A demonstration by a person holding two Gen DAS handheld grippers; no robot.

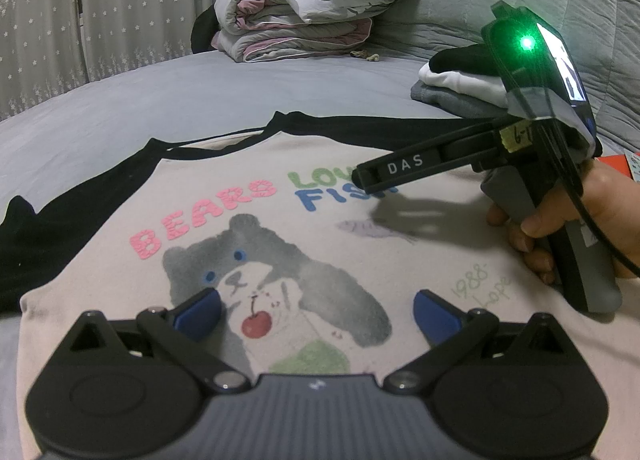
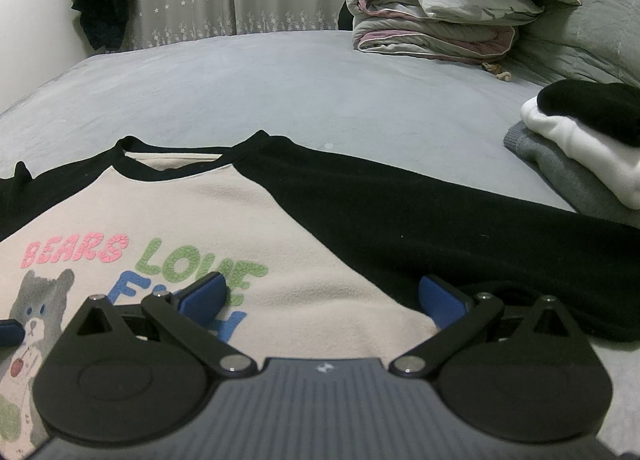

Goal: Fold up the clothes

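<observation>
While the sweatshirt [image 1: 304,188] lies flat and face-up on the grey-blue bed [image 1: 224,88], both tools hover low over its cream front. The left gripper [image 1: 316,310] sits above the printed bear, its 2 blue pads [image 1: 200,310] spread wide apart with nothing between them. The right gripper [image 2: 322,298] is also spread wide and empty, over the cream panel beside the black right sleeve [image 2: 460,220]; the left wrist view shows it from the side, held level by a hand [image 1: 560,228] wrapped around its handle, fingers pointing across the lettering, a green light glowing on top.

The sweatshirt's collar [image 2: 176,150] points away from the cameras toward the far side of the bed, so its long axis runs from hem near the grippers to neckline beyond. The black sleeve stretches out sideways toward a stack of folded clothes [image 2: 580,148]. A folded quilt [image 2: 440,20] rests farther back, well apart from the sweatshirt.
</observation>
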